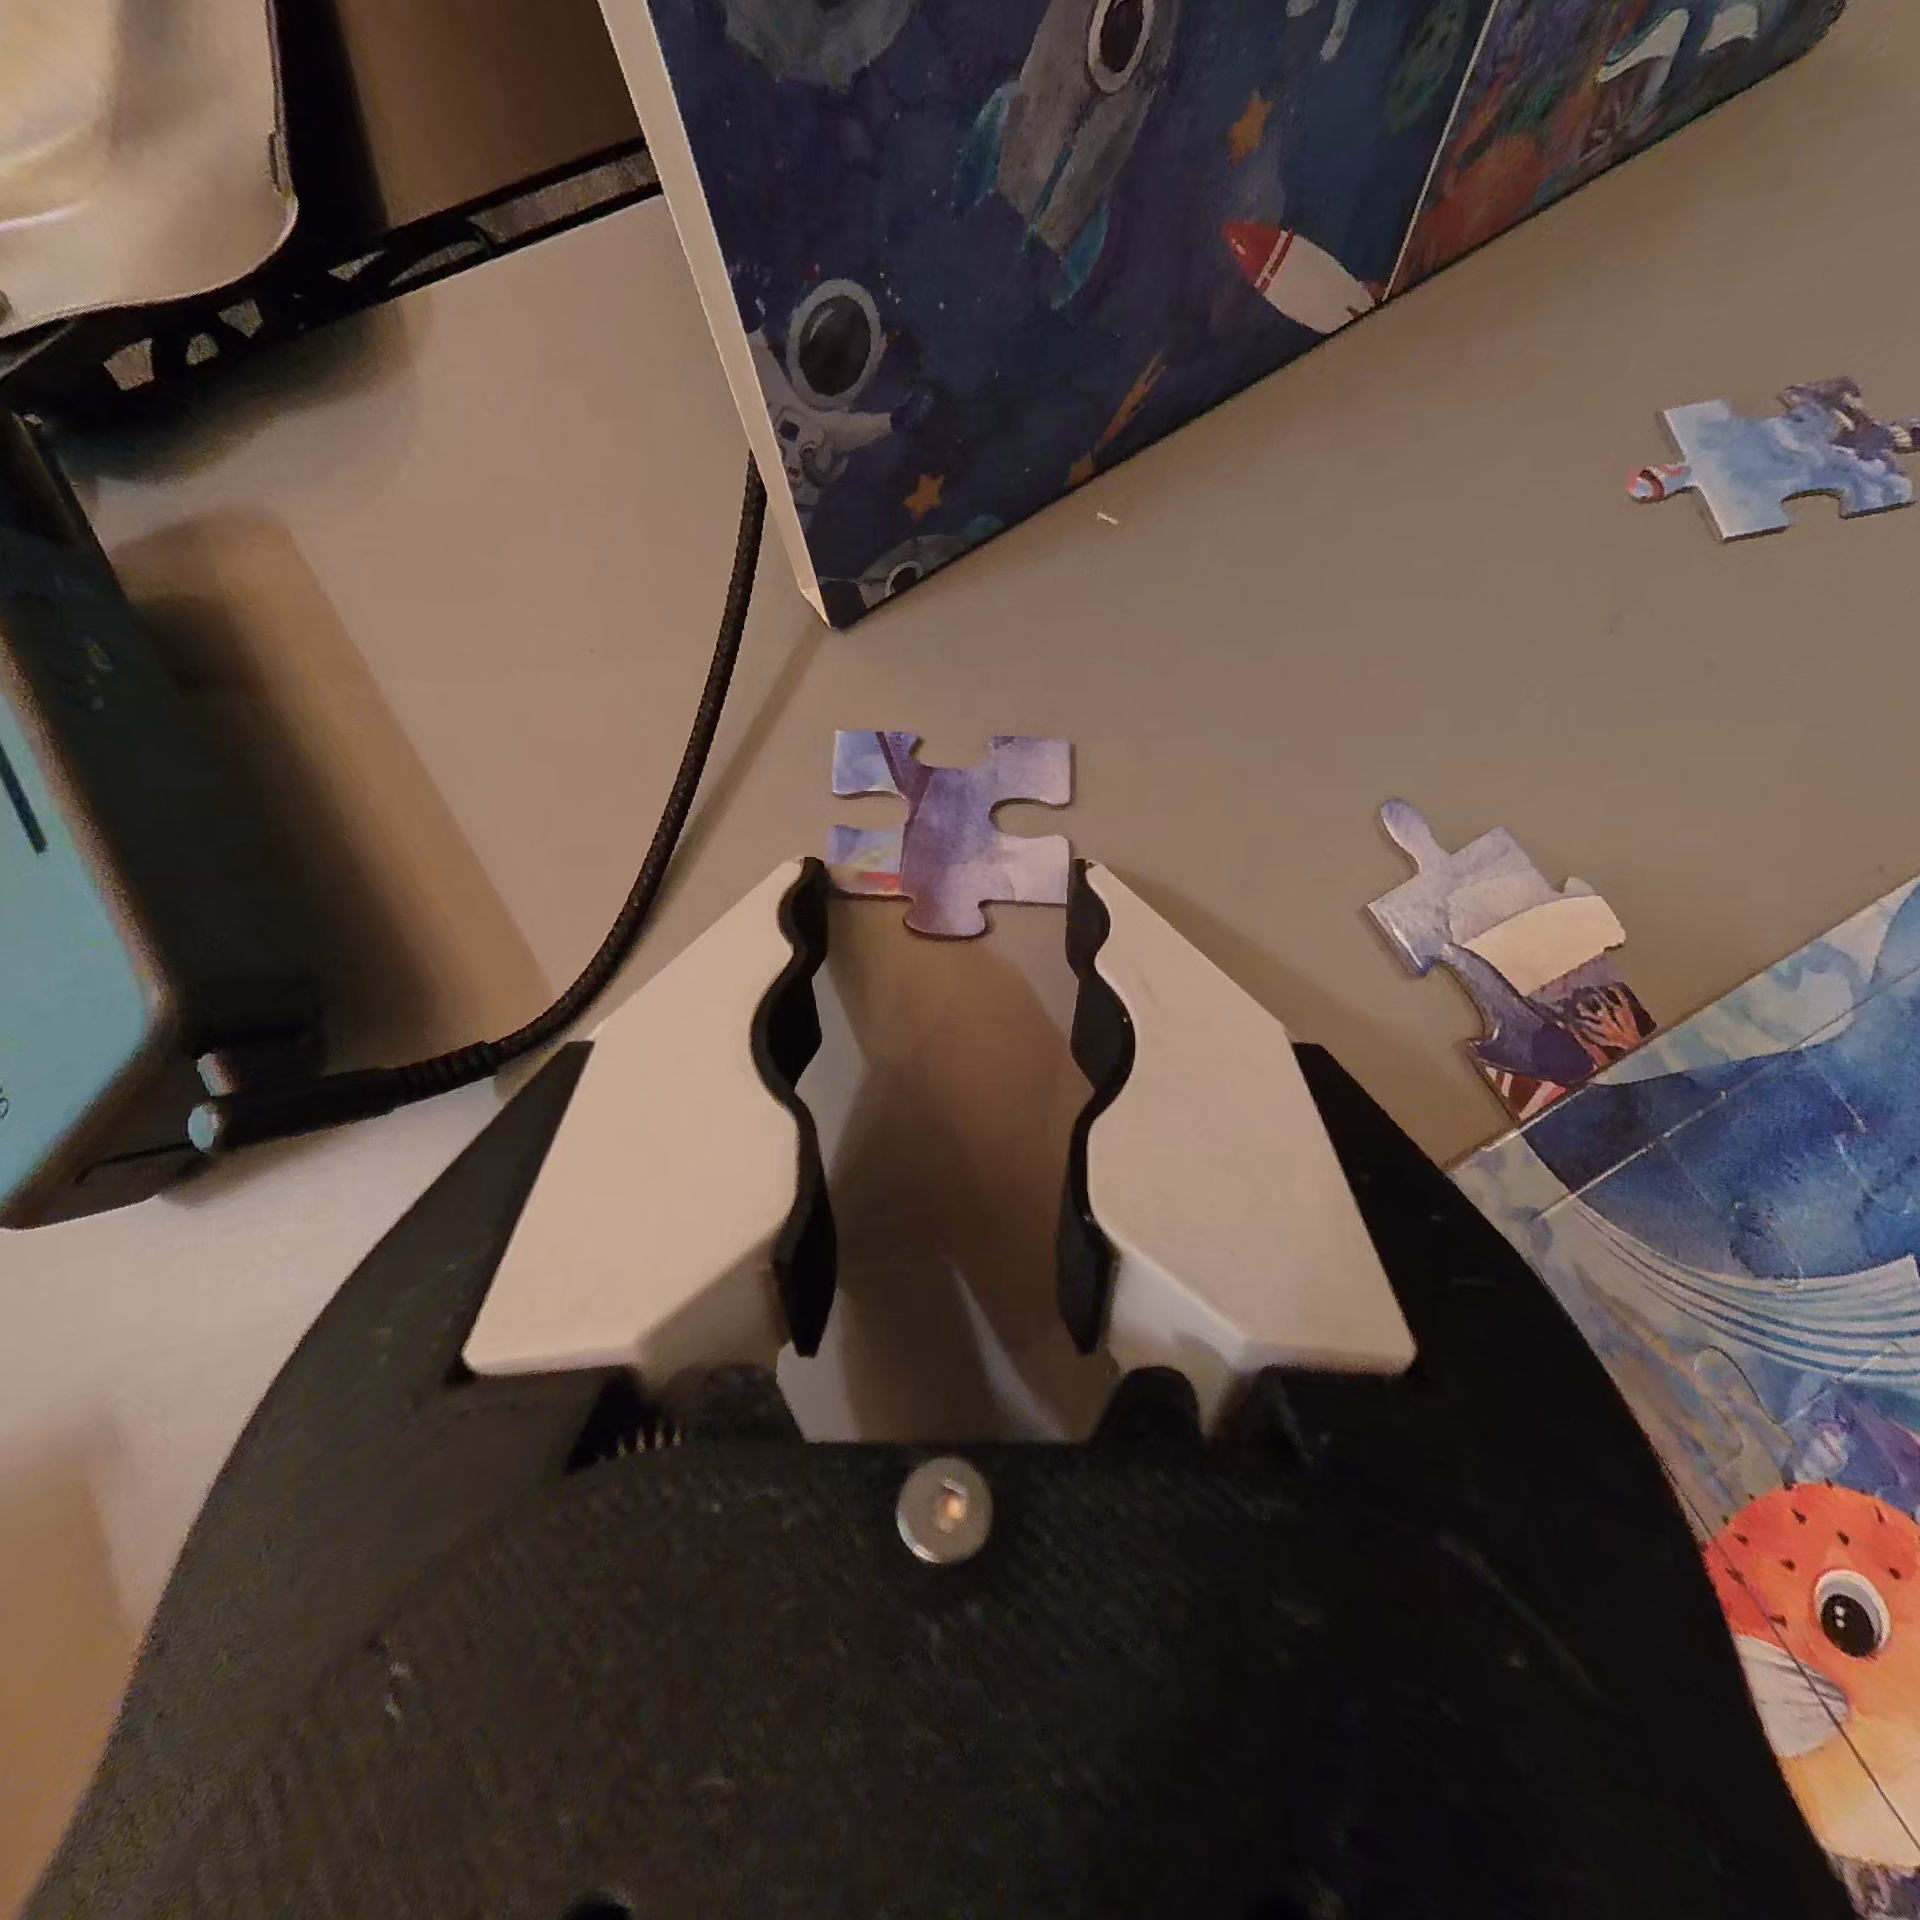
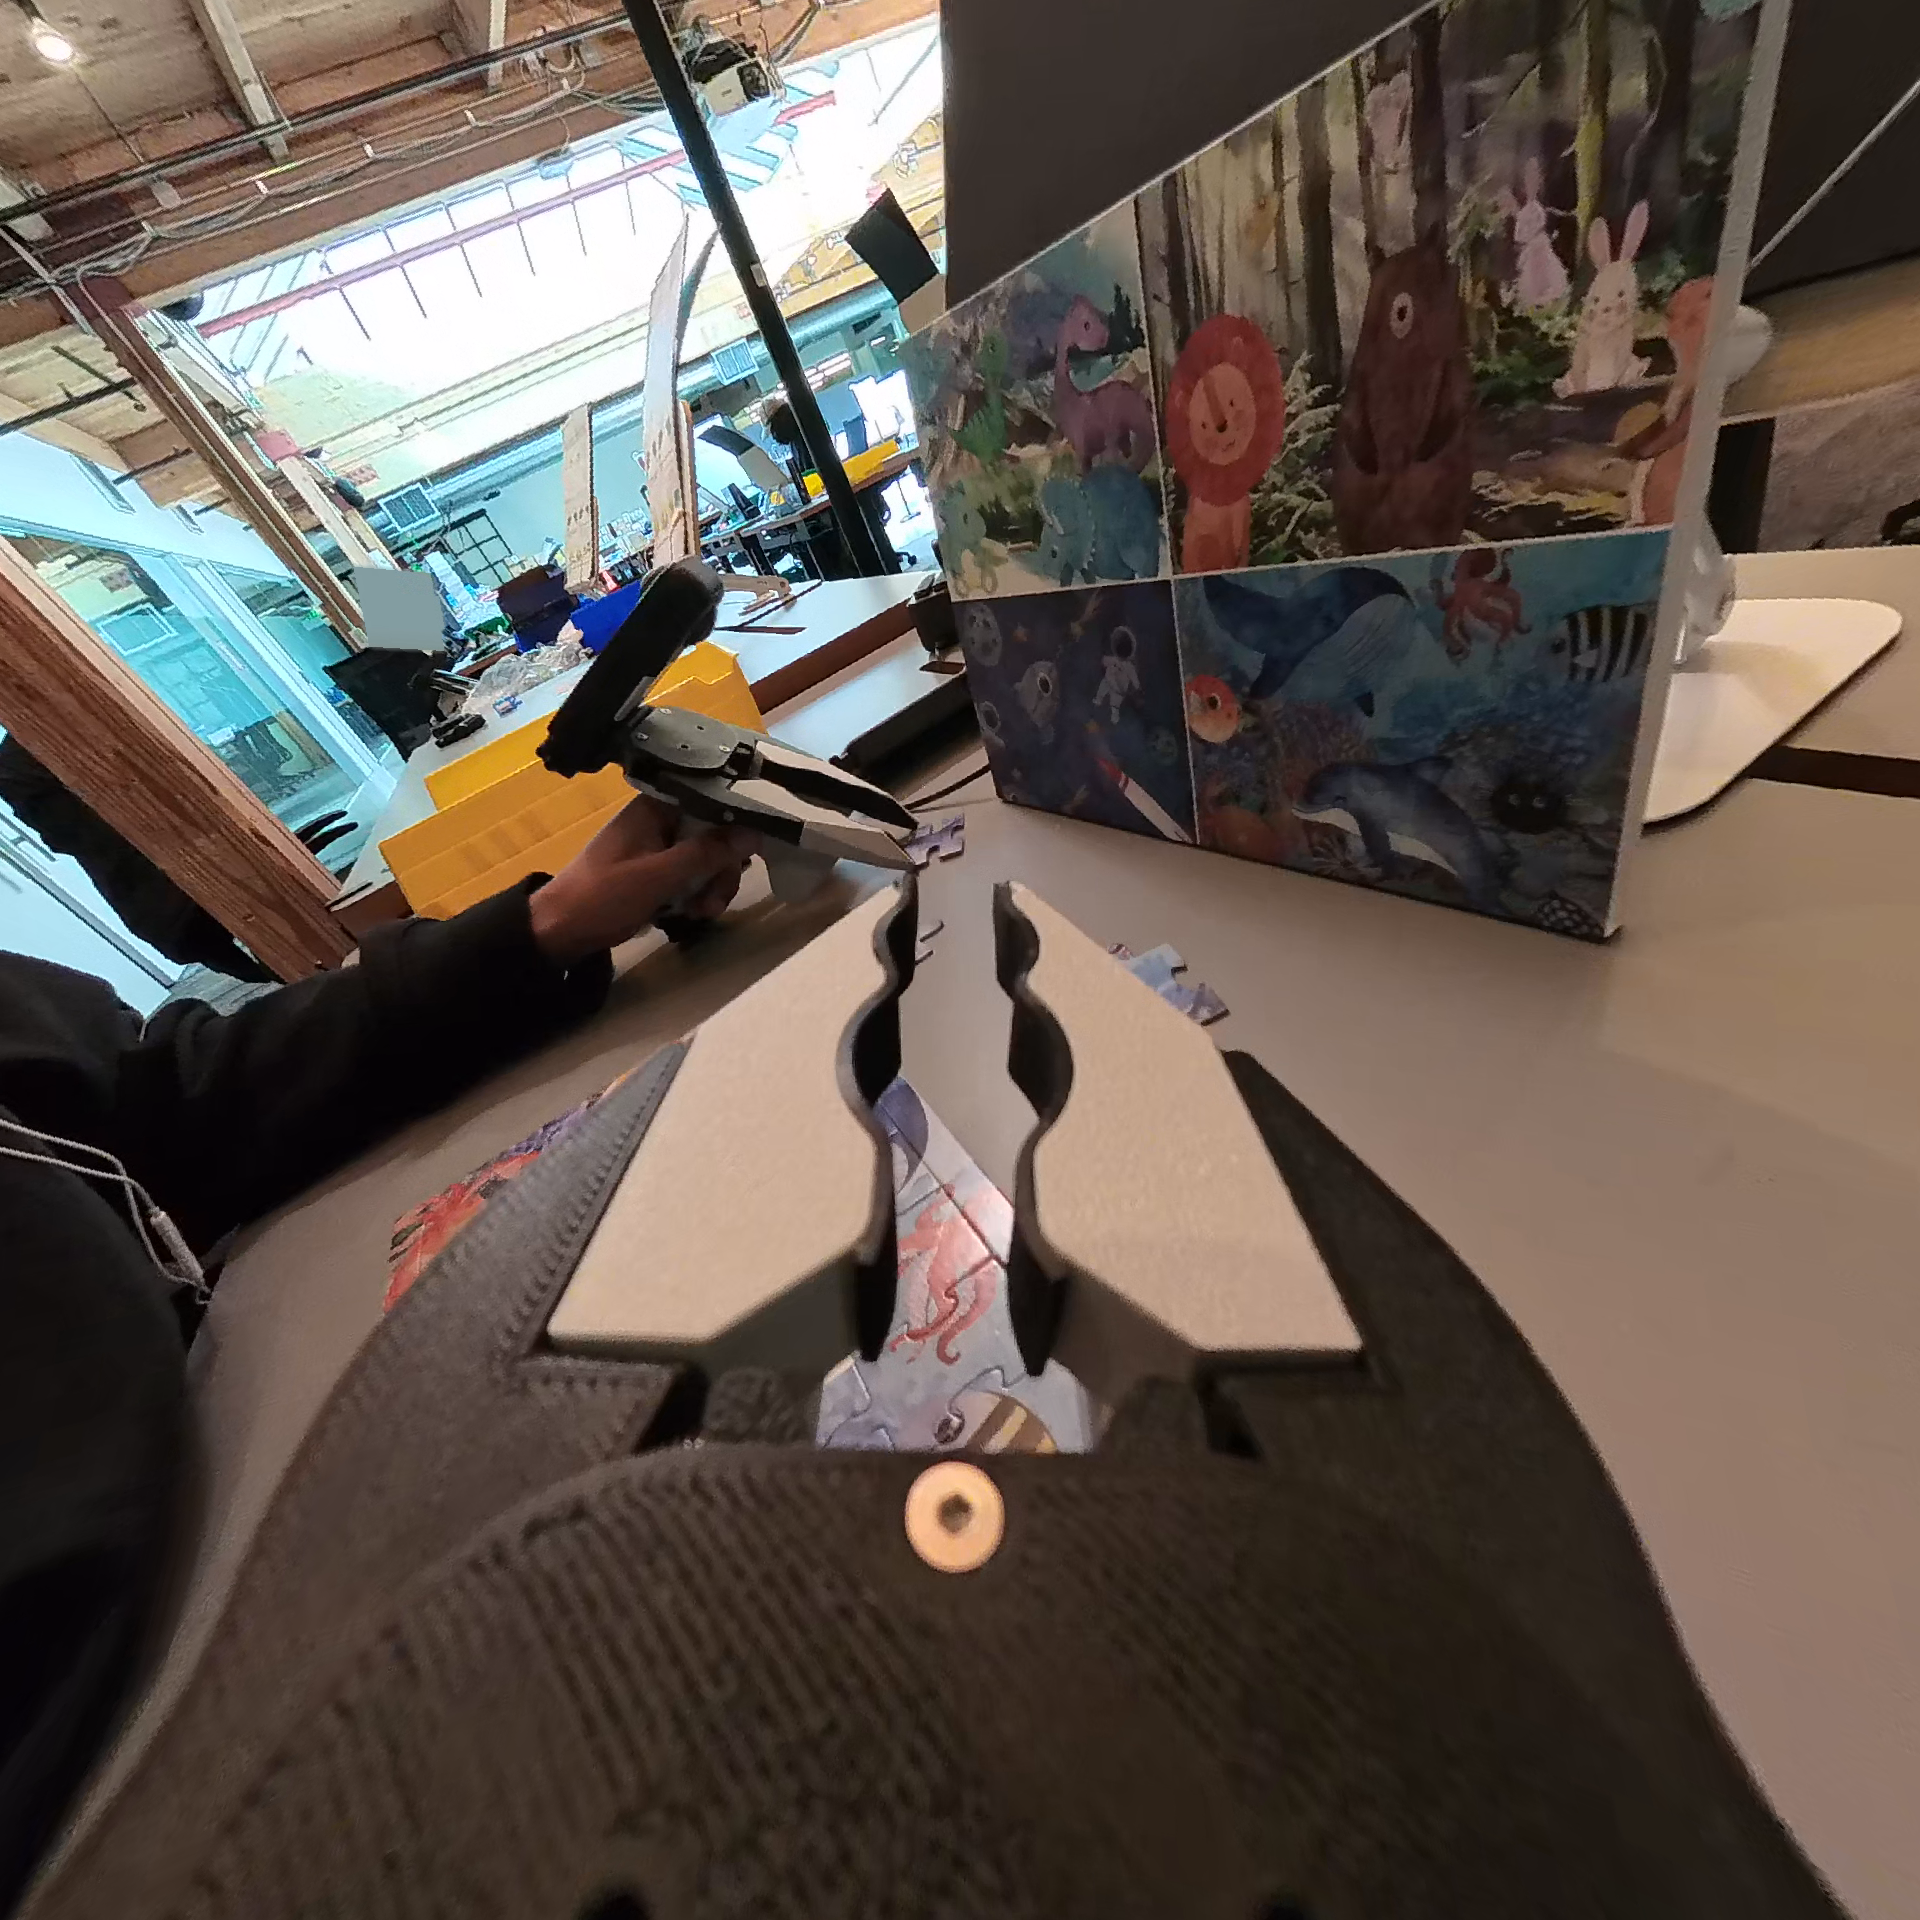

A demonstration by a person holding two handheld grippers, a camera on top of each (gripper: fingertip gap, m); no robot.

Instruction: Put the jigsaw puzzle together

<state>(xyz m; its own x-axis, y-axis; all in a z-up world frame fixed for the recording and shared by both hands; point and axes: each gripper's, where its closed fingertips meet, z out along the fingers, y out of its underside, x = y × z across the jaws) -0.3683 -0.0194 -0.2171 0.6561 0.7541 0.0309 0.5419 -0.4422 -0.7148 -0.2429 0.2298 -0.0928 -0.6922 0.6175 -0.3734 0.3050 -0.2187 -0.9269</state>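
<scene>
My left gripper [image 1: 948, 883] is open and low over the grey table. Its fingertips [image 1: 808, 883] flank the near end of a purple puzzle piece [image 1: 951, 816] that lies flat. I cannot tell whether they touch it. The assembled part of the puzzle [image 1: 1704, 1226], with a whale and an orange fish, lies to its right. My right gripper [image 2: 956, 899] is slightly open and empty, held above the assembled puzzle [image 2: 951, 1247]. The right wrist view also shows the left gripper [image 2: 899, 831] farther off, with its tips at the purple piece [image 2: 940, 840].
Two loose pieces lie near the puzzle: a whale piece [image 1: 1507, 935] and a blue one [image 1: 1787, 468]. The upright puzzle box [image 1: 1039, 260] stands behind them. A black cable [image 1: 707, 779] and a dark device [image 1: 62, 883] are on the left. A monitor base [image 2: 1766, 675] and a yellow bin [image 2: 582, 790] are also there. Across from one pair of fingers to the other is roughly 30 centimetres. My right gripper's tips are some 30 centimetres from the monitor base [image 2: 1766, 675].
</scene>
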